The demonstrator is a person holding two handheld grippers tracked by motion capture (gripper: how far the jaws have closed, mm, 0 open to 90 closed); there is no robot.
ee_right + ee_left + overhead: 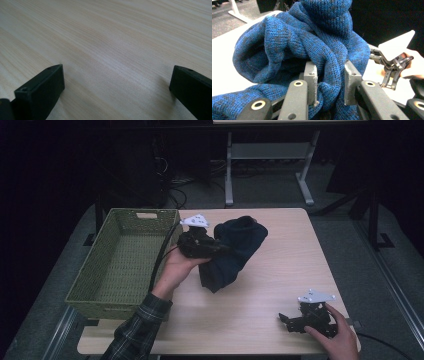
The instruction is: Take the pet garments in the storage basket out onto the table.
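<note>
A dark blue knitted garment [235,250] is bunched up at the middle of the wooden table [280,270], partly lifted. My left gripper [220,247] is shut on a fold of this knit [329,85], which is pinched between the two grey pads [310,82]. Near the table's front right corner my right gripper [286,320] rests low and stands open. In the right gripper view its jaws are wide apart over bare wood, nothing between them [117,82]. The right gripper [390,72] is also seen far off in the left gripper view.
A green woven basket [122,220] stands at the table's left side, just left of my left hand. White desk legs [305,185] and cables lie on the grey floor behind the table.
</note>
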